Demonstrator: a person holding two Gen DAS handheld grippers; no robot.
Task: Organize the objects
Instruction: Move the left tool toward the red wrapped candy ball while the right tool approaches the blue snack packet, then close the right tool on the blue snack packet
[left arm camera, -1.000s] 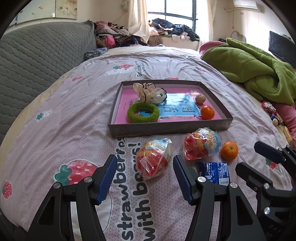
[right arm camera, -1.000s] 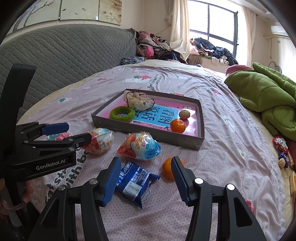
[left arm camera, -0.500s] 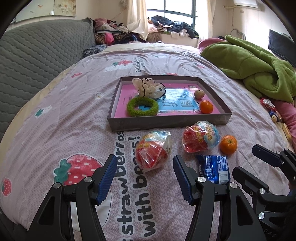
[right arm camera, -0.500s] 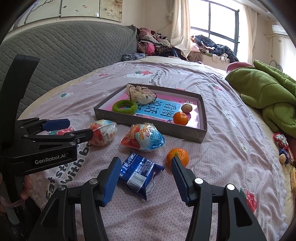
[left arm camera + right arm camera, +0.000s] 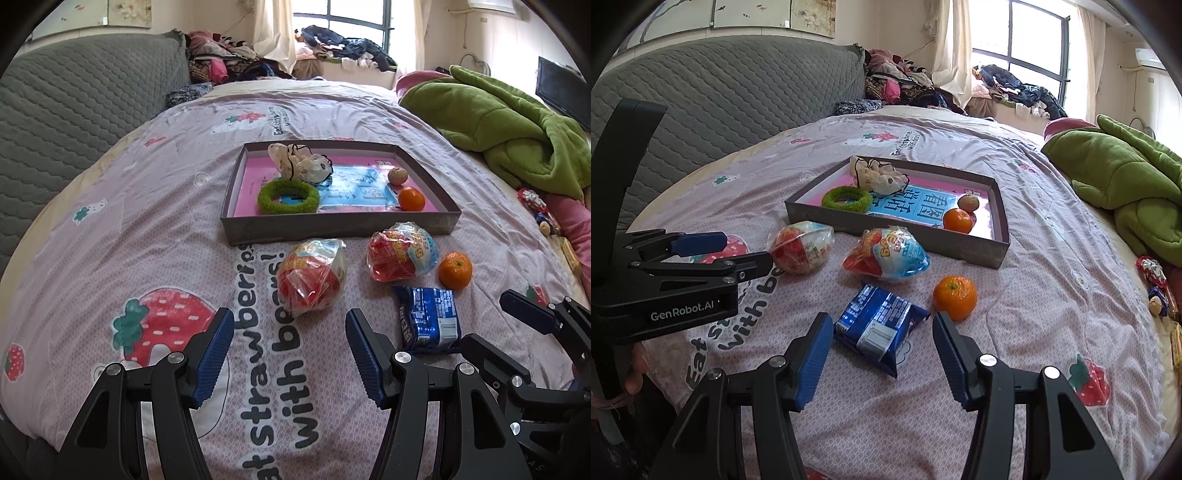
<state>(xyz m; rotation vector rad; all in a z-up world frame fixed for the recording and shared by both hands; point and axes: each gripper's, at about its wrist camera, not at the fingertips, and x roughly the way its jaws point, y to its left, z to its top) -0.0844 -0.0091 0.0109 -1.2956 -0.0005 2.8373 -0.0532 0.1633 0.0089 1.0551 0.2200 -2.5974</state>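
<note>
Figure: two hand-held grippers poised over loose items on a bed. We see the bed [image 5: 122, 229], covered by a strawberry-print sheet, carrying a shallow tray [image 5: 332, 230] towards its middle. The tray already holds a green ring [image 5: 288, 197], a small soft toy [image 5: 301, 166], a brown nut [image 5: 397, 176] and one orange [image 5: 411, 198].

Four items lie outside the tray, between its near wall and the near edge of the bed: a red snack bag [image 5: 314, 277], a red-and-blue snack bag [image 5: 402, 251], a second orange [image 5: 455, 270] and a blue packet [image 5: 879, 325].

The left gripper [image 5: 290, 354] has its fingers released and empty; the red snack bag lies just ahead of them, roughly on their centre line. The right gripper [image 5: 882, 356] is likewise released and empty. The blue packet lies directly ahead of its fingers, near edge about level with the fingertips, and is not yet clasped.

We judge the packet's long axis to run diagonally, from the near right corner towards the far left, so it sits skewed to the gap between the fingers. The right hand is clearly the nearer to the packet, the left to the red snack bag. The second orange lies just beyond the right fingertip.
</note>
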